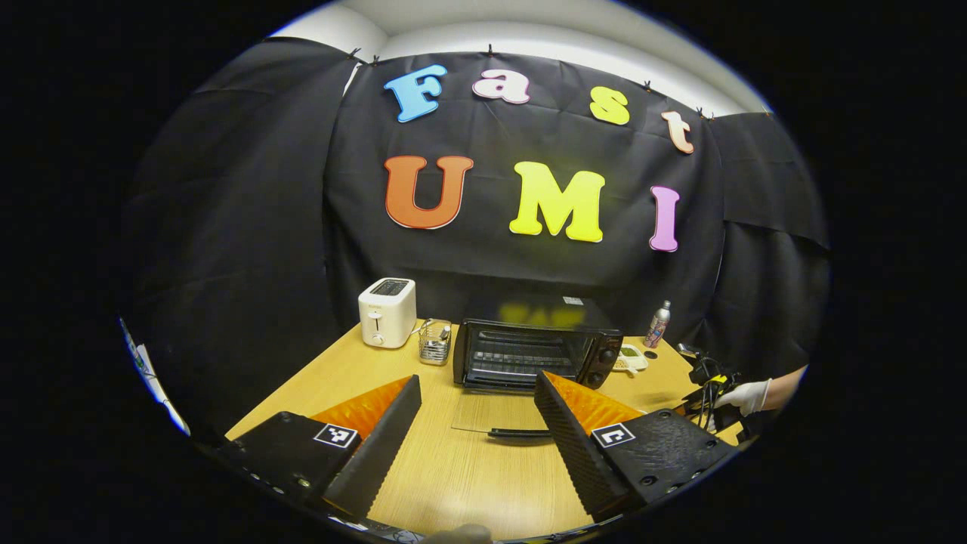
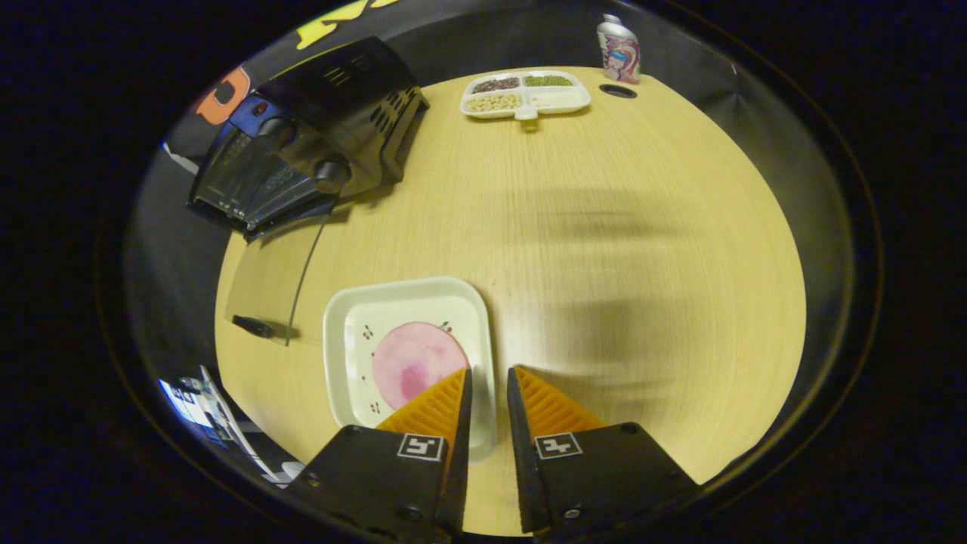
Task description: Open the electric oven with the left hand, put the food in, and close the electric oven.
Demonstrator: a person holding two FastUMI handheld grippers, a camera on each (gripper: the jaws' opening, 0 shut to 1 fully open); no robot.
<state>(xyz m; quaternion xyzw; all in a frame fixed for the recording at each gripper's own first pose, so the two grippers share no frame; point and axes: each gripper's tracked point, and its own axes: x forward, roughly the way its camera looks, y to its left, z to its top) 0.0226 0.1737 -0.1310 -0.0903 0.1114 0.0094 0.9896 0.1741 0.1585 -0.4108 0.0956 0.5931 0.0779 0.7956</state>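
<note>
The black electric oven (image 1: 529, 351) stands at the back of the wooden table with its glass door (image 1: 498, 412) folded down flat; the door handle (image 1: 517, 433) lies between my left gripper's fingers. My left gripper (image 1: 477, 397) is open and holds nothing, just in front of the door. In the right gripper view, a white square plate (image 2: 363, 332) carries a round pink slice of food (image 2: 415, 359). My right gripper (image 2: 487, 378) is shut on the plate's right rim. The oven (image 2: 302, 143) sits to the upper left there, its door handle (image 2: 253, 326) beside the plate.
A white toaster (image 1: 387, 311) and a wire basket (image 1: 435, 341) stand left of the oven. A divided tray of beans (image 2: 525, 94), a black ring (image 2: 618, 91) and a bottle (image 2: 619, 49) sit at the table's far edge. A gloved hand (image 1: 744, 397) shows at the right.
</note>
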